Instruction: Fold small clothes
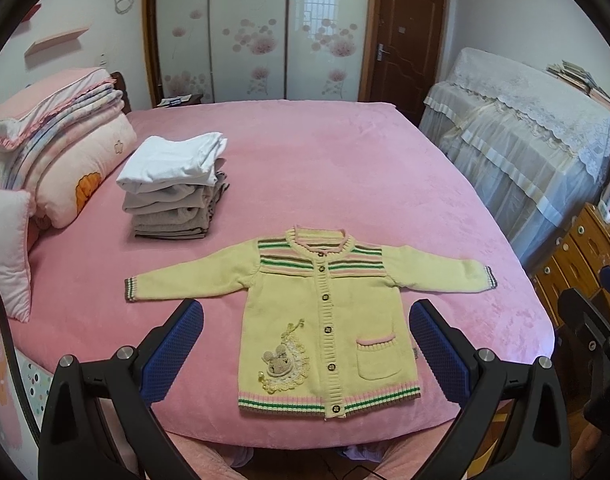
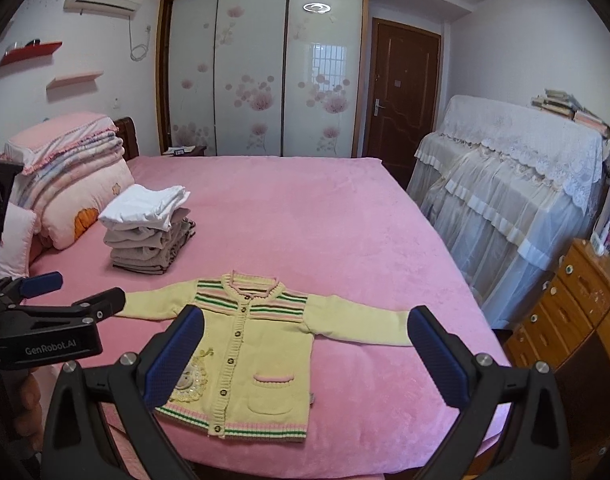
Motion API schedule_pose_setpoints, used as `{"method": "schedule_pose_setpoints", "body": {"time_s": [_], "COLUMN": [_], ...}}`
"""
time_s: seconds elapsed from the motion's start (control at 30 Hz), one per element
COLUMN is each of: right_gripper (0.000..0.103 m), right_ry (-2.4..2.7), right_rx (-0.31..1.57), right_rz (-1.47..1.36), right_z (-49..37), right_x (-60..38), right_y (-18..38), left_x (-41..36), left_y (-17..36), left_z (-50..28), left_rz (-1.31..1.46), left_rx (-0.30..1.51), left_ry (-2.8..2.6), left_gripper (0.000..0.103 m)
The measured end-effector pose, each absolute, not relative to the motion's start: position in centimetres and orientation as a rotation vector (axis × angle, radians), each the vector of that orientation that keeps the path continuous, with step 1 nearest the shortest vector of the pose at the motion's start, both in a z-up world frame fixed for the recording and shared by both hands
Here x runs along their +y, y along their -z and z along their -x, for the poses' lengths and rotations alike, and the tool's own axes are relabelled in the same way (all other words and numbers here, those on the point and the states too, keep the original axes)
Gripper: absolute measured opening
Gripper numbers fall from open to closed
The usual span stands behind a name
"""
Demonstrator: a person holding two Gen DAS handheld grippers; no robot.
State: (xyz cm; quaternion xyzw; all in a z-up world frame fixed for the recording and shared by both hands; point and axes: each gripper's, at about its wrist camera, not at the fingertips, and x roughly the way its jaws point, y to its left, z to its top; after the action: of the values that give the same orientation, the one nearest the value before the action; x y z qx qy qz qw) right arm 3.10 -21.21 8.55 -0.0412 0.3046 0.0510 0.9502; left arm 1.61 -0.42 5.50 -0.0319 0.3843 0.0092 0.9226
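While both pairs of tongs hang above the near edge of a wide bed covered in pink plush fabric point(image 1: 345, 152), a small pale-yellow knitted child's cardigan point(image 1: 325, 312) lies flat on it, low and centre in the frame. Its front faces up, buttoned, both sleeves stretched out sideways. Green, pink and brown stripes cross the chest and hem, a small bear patch point(image 1: 279, 360) sits on the lower left of the front, and a pink-trimmed pocket point(image 1: 375, 356) on the lower right.

In the left wrist view the left tongs point(image 1: 305, 344) are released, blue-padded fingers point(image 1: 173, 352) wide apart either side of the cardigan, touching nothing. In the right wrist view the right tongs point(image 2: 305, 348) are likewise spread and empty, over the cardigan's right half.

Toward the middle left, a neat stack of folded white and grey clothes point(image 1: 173, 184) rests on the bed, well apart from the cardigan. Folded pink quilts and pillows point(image 1: 61, 144) pile at far left.
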Motion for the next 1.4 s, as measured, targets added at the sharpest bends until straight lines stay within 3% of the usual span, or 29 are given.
{"method": "schedule_pose_setpoints", "body": {"time_s": [0.9, 1.03, 1.3, 1.4], "right_gripper": [0.102, 0.091, 0.089, 0.083], "right_ry": [0.172, 0.219, 0.255, 0.251], "right_rx": [0.593, 0.604, 0.676, 0.735], "right_rz": [0.007, -0.005, -0.05, -0.079], "right_z": [-7.1, -8.9, -13.4, -15.6], "right_x": [-33.4, -35.6, -39.6, -41.0], "right_y": [-7.5, -6.7, -2.4, 0.7], "left_x": [-10.6, -12.6, -17.0, -18.5], "left_y": [-5.2, -3.8, 1.8, 4.9], "left_z": [-9.2, -11.6, -17.2, -19.2], "left_rz": [-0.055, -0.07, -0.123, -0.152], "left_rx": [0.714, 0.712, 0.733, 0.757], "left_ry": [0.095, 0.094, 0.101, 0.092], "left_gripper": [0.102, 0.102, 0.102, 0.102]}}
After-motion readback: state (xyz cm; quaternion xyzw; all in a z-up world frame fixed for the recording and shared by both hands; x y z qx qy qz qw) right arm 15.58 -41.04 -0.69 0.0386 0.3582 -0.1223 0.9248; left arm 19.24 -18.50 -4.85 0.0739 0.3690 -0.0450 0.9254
